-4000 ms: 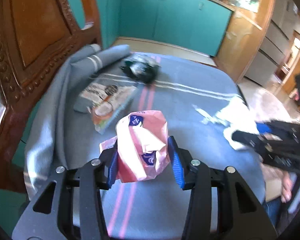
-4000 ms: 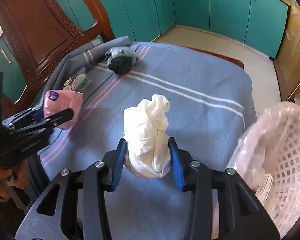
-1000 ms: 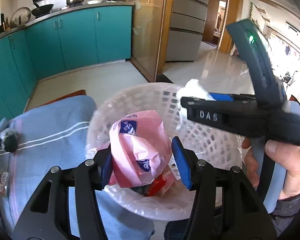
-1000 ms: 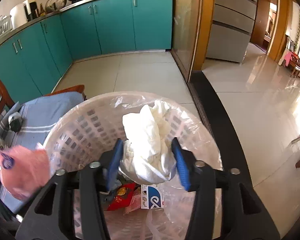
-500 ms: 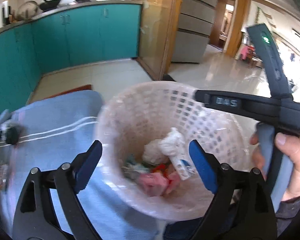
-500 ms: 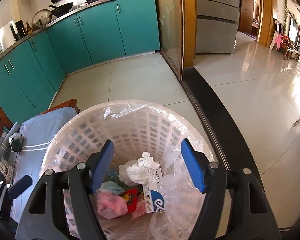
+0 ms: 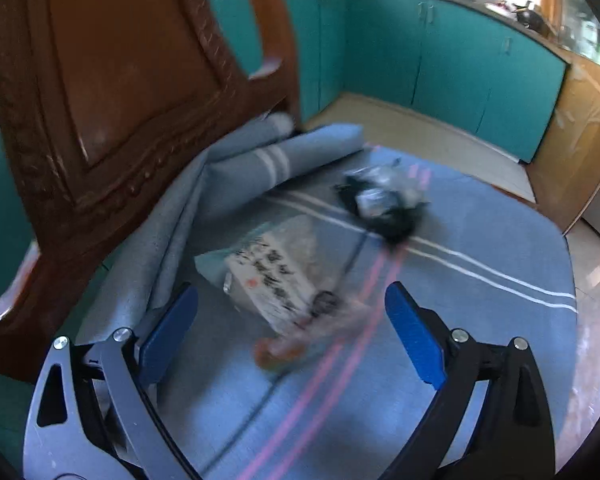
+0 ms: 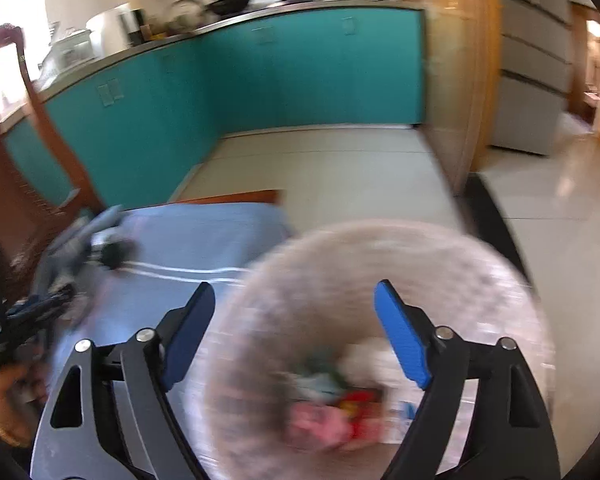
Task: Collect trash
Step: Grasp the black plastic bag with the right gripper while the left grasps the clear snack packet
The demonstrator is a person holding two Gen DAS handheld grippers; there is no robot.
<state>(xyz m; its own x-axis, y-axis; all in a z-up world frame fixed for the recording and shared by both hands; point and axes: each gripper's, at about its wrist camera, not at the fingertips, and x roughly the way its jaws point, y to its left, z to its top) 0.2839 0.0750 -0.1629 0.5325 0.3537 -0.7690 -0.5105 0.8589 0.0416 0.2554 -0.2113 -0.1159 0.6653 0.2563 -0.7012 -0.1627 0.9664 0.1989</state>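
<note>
My left gripper (image 7: 292,320) hovers over the chair seat, its jaws still opening and empty. Just ahead of its blue pads lies a flat printed snack wrapper (image 7: 276,280). Farther back sits a crumpled black and grey wrapper (image 7: 384,204), also seen blurred in the right wrist view (image 8: 114,254). My right gripper (image 8: 296,320) is above the white lattice basket (image 8: 460,252), jaws opening with nothing between them. Inside the basket lie the pink bag (image 8: 320,420), red wrappers and other trash, all smeared by motion.
A blue-grey striped cloth (image 7: 480,248) covers the seat and bunches against the carved wooden chair back (image 7: 112,92). Teal cabinets (image 8: 300,68) line the far wall beyond a pale tiled floor (image 8: 340,164). A hand with the left gripper (image 8: 24,320) shows at the left edge.
The pink bag and the white crumpled bag dropped into the basket as both grippers opened. My left gripper then swung from the basket back over the chair seat; the right shifted slightly left.
</note>
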